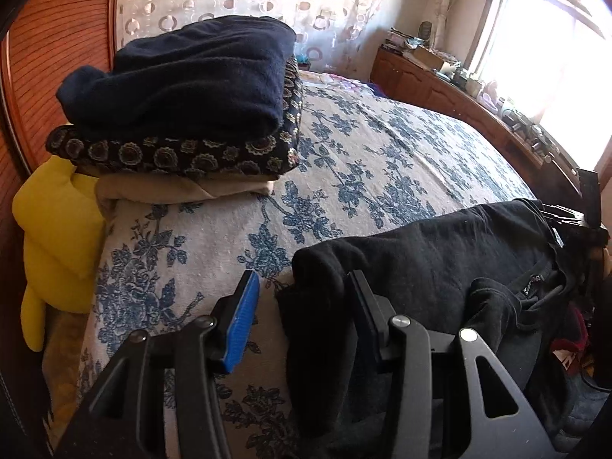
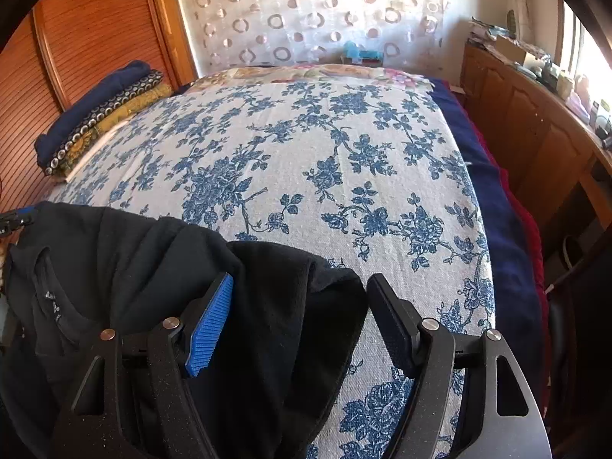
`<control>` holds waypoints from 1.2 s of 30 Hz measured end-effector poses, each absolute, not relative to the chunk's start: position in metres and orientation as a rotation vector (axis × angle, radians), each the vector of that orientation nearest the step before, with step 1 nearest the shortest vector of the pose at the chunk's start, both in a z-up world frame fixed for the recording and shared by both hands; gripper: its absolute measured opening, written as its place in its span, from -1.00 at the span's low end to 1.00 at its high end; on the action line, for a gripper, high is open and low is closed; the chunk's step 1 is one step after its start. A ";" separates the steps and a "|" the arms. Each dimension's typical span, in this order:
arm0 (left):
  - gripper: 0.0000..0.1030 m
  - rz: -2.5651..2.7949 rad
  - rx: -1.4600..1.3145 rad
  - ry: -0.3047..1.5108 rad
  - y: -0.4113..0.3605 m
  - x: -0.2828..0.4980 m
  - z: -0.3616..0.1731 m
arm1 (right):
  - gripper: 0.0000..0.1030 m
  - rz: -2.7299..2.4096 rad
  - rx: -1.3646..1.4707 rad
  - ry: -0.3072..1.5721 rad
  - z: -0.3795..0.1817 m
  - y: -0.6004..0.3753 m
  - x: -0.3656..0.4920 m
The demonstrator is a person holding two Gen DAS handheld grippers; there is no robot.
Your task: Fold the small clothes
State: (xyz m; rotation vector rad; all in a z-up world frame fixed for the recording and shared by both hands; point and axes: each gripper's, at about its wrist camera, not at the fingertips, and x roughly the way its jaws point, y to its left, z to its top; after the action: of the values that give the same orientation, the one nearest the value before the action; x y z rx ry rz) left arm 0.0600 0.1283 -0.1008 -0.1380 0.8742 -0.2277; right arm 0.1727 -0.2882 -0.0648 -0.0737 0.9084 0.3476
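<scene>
Black garment at the foot of a bed, with a tool at each end

Black garment [image 1: 440, 267] is seen lying crumpled along the near edge of a bed [image 1: 363, 145] covered in a white spread with blue flowers. Its neck label is turned upward between the two tools.

The left tool [image 1: 302, 306] is set partly apart, with a hanging fold of the garment's left end between its blue pad and its black pad. Whether the cloth is pinched cannot be told, since the blue pad stands clear of it.

The right tool [image 2: 298, 313] is spread wide around the garment's right end. The cloth lies against the blue pad, while the black pad is kept off it, so nothing is gripped there.

Risk is judged as follows: if only a single thin layer is caught, the cloth could slip out when lifted. If a bunched fold is taken instead of an edge, the garment would likely be spread crooked. Because part of it hangs over the bed's edge, it could slide to the floor.

Counted: one loose garment, two tools, and one stack of folded things [image 1: 179, 107] by the wooden wardrobe door [image 1: 49, 49]. In that stack a dark blue, a flower-patterned and a pale layer can be made out. One yellow cloth [image 1: 53, 237] is seen beside it.
</scene>
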 end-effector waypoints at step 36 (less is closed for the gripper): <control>-0.82 -0.332 -0.069 0.303 0.120 -0.047 0.113 | -0.86 0.494 -0.102 0.304 0.169 -0.277 0.031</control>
State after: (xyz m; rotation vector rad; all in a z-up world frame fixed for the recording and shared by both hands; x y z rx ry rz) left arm -0.0465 0.1203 0.1126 -0.0688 0.3026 -0.3319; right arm 0.0312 -0.2769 0.1692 -0.1020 0.3036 0.4944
